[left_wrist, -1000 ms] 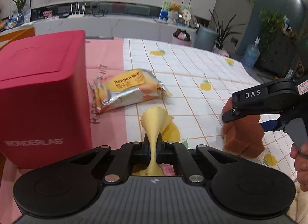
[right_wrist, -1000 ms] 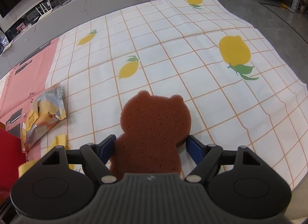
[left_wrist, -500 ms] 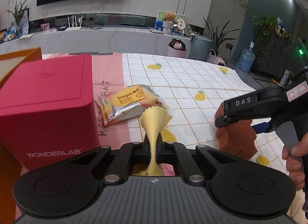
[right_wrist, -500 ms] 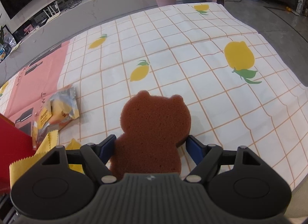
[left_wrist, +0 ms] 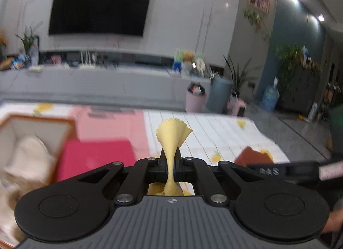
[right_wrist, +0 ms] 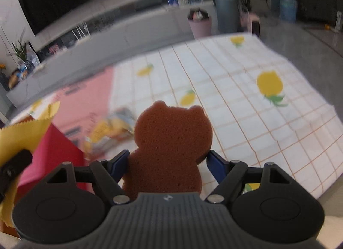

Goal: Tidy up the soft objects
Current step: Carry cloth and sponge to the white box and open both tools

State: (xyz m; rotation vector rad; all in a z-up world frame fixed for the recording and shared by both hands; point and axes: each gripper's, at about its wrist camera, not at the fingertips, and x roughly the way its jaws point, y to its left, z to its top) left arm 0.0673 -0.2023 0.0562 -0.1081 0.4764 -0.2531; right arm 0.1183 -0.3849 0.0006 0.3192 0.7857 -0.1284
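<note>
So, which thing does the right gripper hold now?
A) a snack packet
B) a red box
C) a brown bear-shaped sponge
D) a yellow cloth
C: the brown bear-shaped sponge sits squeezed between the blue pads of the right gripper, lifted above the tablecloth.

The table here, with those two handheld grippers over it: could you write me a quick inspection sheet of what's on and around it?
Surface: tablecloth, white grid with lemons, plus a pink section.
Job's things: yellow cloth pinched in the left gripper; brown bear-shaped sponge clamped in the right gripper; both are clear of the table.
Clutter: red box; open box with something pale inside; snack packet, blurred.
Grippers: left shut on the cloth; right closed on the sponge's sides.
Cables: nothing seen on the table.
Surroundings: wall television, grey counter, pink bin, potted plants, water jug.
</note>
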